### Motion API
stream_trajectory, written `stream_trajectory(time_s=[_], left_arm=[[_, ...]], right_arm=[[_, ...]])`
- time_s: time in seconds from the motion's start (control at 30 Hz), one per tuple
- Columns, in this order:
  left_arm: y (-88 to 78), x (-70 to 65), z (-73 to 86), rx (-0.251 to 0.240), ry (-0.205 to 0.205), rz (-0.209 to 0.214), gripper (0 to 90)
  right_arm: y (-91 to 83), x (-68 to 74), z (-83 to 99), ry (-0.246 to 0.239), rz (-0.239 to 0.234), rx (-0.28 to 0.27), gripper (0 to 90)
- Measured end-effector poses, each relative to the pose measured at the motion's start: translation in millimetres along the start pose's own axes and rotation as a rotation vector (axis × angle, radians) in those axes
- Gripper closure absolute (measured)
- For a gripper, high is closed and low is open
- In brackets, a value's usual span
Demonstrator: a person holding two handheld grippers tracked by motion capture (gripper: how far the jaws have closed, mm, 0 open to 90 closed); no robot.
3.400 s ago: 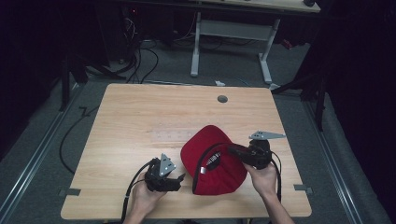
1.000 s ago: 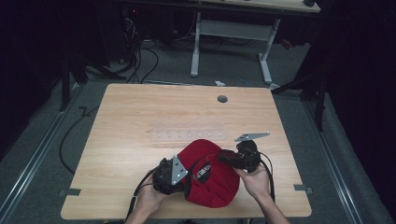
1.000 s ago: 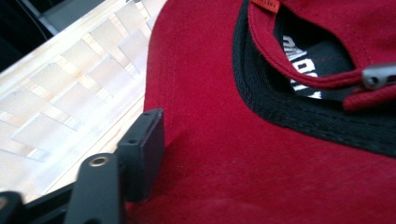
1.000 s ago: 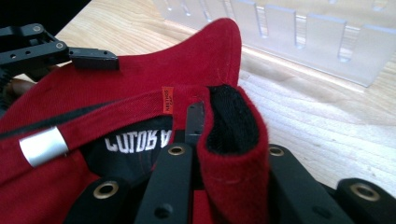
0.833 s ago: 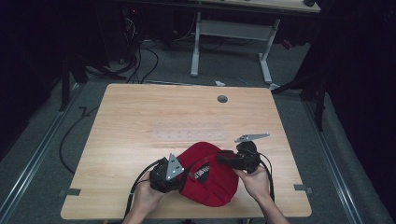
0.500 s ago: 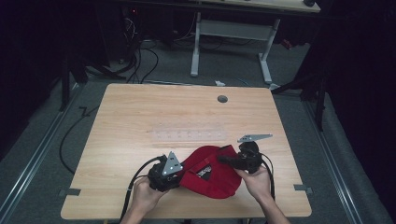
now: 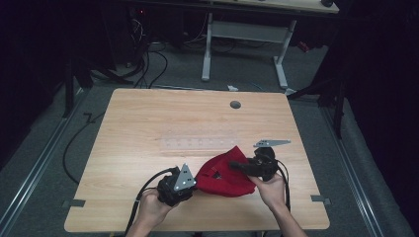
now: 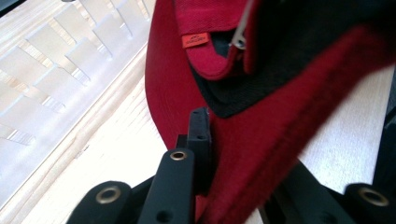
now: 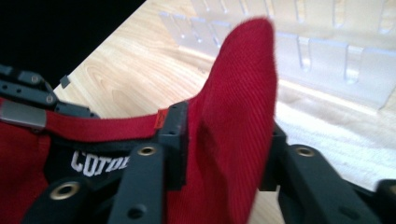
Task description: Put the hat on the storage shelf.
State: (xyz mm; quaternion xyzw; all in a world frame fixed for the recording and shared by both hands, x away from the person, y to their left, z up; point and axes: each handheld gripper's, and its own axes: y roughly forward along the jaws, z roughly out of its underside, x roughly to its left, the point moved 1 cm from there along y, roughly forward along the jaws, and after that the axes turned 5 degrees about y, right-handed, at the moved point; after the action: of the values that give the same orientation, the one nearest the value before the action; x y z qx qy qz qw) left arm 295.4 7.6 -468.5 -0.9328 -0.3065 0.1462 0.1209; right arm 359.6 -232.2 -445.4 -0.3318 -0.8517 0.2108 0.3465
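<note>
A red cap [image 7: 222, 173] lies crumpled near the table's front edge, held between both grippers. My left gripper [image 7: 190, 183] grips its left side; in the left gripper view the black jaws are shut on the cap's red brim [image 8: 233, 154]. My right gripper [image 7: 236, 165] pinches the right side. In the right gripper view its jaws are shut on a fold of the red cap [image 9: 229, 121], and the cap's strap [image 9: 100, 127] with a metal buckle [image 9: 22, 114] runs off to the left.
A clear plastic slotted rack [image 7: 197, 144] lies flat on the wooden table [image 7: 148, 118] just beyond the cap. A round grommet hole [image 7: 235, 104] sits near the far edge. Cables trail from both grippers off the front.
The cap was turned over and bunched up smaller between the grippers. My left gripper came in and took hold of its left side; the right kept its grip.
</note>
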Motion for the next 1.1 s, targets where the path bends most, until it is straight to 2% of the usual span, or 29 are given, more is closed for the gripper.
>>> stream_trajectory(time_s=[0.17, 0.27, 0.37, 0.43, 0.6, 0.77, 0.93, 1.1], left_arm=[[-2.2, -0.6, 1.4, 0.012, 0.006, 0.014, 82.9], [-3.5, 0.4, 2.7, 0.027, 0.015, 0.014, 84.3], [-5.2, 3.8, 2.5, 0.019, 0.004, -0.002, 85.2], [-8.1, 8.5, -0.4, 0.009, -0.021, -0.006, 85.3], [-11.4, 12.8, -2.7, -0.001, -0.045, -0.021, 85.3], [-15.7, 17.4, -8.5, -0.021, -0.076, -0.017, 85.3], [-18.9, 22.4, -13.4, -0.041, -0.111, -0.016, 85.2], [-23.6, 26.0, -15.3, -0.06, -0.134, -0.015, 85.2]], right_arm=[[-6.1, -0.7, -4.2, 0.001, 0.008, -0.047, 55.3], [-12.6, -2.5, -6.4, 0.004, 0.024, -0.095, 51.9], [-23.4, -6.7, -8.6, 0.016, 0.033, -0.157, 47.7], [-30.8, -9.2, -9.5, 0.018, 0.045, -0.187, 46.3], [-44.7, -16.3, -7.9, 0.019, 0.072, -0.242, 42.4], [-41.0, -25.6, 3.4, 0.021, 0.117, -0.227, 40.3], [-22.3, -38.8, 21.2, 0.013, 0.189, -0.163, 39.7], [-3.4, -53.6, 40.1, 0.031, 0.251, -0.099, 39.6]])
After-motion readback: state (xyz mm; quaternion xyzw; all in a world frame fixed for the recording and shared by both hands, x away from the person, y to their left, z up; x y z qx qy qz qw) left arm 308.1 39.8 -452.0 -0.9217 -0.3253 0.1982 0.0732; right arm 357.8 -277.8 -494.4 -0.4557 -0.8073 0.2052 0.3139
